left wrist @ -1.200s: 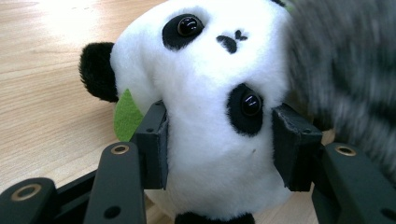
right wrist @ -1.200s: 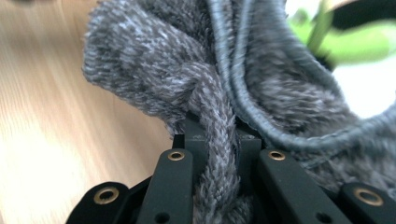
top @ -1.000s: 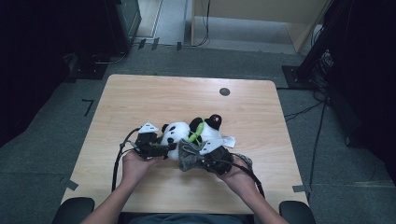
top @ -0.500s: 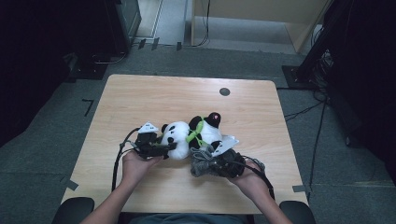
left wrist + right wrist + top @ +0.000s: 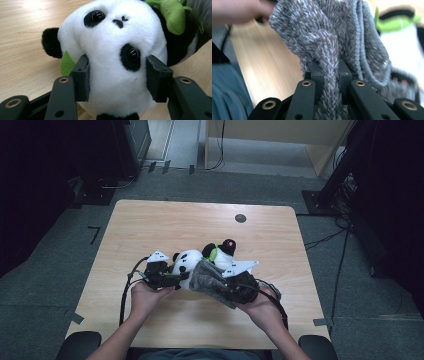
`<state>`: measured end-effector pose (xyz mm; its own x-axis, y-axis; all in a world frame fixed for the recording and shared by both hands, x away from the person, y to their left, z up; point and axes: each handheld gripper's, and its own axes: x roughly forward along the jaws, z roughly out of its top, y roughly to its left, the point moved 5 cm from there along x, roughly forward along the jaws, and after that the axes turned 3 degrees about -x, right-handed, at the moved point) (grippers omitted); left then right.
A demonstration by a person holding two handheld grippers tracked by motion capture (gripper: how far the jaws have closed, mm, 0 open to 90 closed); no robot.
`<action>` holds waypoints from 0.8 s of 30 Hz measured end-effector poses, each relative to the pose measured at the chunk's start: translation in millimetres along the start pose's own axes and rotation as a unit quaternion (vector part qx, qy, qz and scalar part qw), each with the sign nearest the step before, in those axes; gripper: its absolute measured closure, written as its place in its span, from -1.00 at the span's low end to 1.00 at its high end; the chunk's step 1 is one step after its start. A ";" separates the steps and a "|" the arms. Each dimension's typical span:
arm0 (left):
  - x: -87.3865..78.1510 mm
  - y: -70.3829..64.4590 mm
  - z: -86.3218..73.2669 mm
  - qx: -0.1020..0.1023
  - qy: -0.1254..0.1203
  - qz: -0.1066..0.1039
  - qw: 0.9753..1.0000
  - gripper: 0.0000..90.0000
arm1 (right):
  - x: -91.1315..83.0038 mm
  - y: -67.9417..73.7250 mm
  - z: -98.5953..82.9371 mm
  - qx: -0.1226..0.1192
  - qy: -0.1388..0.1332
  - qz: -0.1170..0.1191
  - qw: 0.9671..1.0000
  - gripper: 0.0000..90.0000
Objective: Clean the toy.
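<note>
Scene: you sit at the near edge of a light wooden table (image 5: 150, 225), seen from above, with both forearms coming in from the bottom of the frame.
Panda toy: a black-and-white plush panda (image 5: 192, 265) lies on the table just below the middle of the high view, between your two hands. In the left gripper view its face (image 5: 117, 50) takes up most of the frame, tilted, with both shiny eyes and the small nose visible.
Green trim: a green felt leaf (image 5: 67, 63) shows beside the panda's cheek at centre left, and a padded green piece (image 5: 172, 15) sits at the upper right.
Left gripper: your left gripper (image 5: 167, 276) is left of centre in the high view. Its two black jaws press into either side of the panda's white head, so it is clamped on the toy.
Grey knit cloth: a grey knitted cloth (image 5: 212, 281) drapes from the panda toward your right hand. In the right gripper view its fuzzy folds (image 5: 332, 37) rise through the middle of the frame.
Right gripper: your right gripper (image 5: 235, 287) is right of centre. Its jaws are closed tight on a twisted fold of the grey cloth.
Table hole: a small dark round grommet (image 5: 240, 218) sits near the table's far edge, upper right of centre, well apart from the toy.
</note>
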<state>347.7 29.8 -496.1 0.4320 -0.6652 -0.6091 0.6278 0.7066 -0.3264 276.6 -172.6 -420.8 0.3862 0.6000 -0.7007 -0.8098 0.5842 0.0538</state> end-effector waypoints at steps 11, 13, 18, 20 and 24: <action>-0.2 1.7 -3.5 0.011 -0.021 -0.006 1.000 -0.23 | 64.9 -11.3 49.5 -0.016 0.015 -0.006 1.000 0.81; -0.5 3.6 -5.3 0.004 -0.030 -0.004 1.000 -0.31 | 79.8 -15.6 49.3 -0.010 0.027 -0.006 1.000 0.82; -4.0 5.9 -7.1 -0.007 -0.030 -0.014 0.999 -0.40 | 83.4 -19.1 50.4 -0.002 0.028 0.000 1.000 0.82; -6.8 5.1 -8.9 -0.008 -0.031 -0.017 0.999 -0.43 | 82.8 -23.3 51.3 0.005 0.024 0.003 1.000 0.82; -6.0 -0.3 -22.9 0.008 -0.028 -0.012 1.000 -0.61 | 83.2 -27.1 53.0 0.013 0.022 0.005 1.000 0.82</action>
<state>330.0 39.1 -508.9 0.4514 -0.6947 -0.5601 0.6481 0.6867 -0.3294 354.1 -109.6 -442.9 0.3572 0.5818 -0.7307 -0.8020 0.5921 0.0794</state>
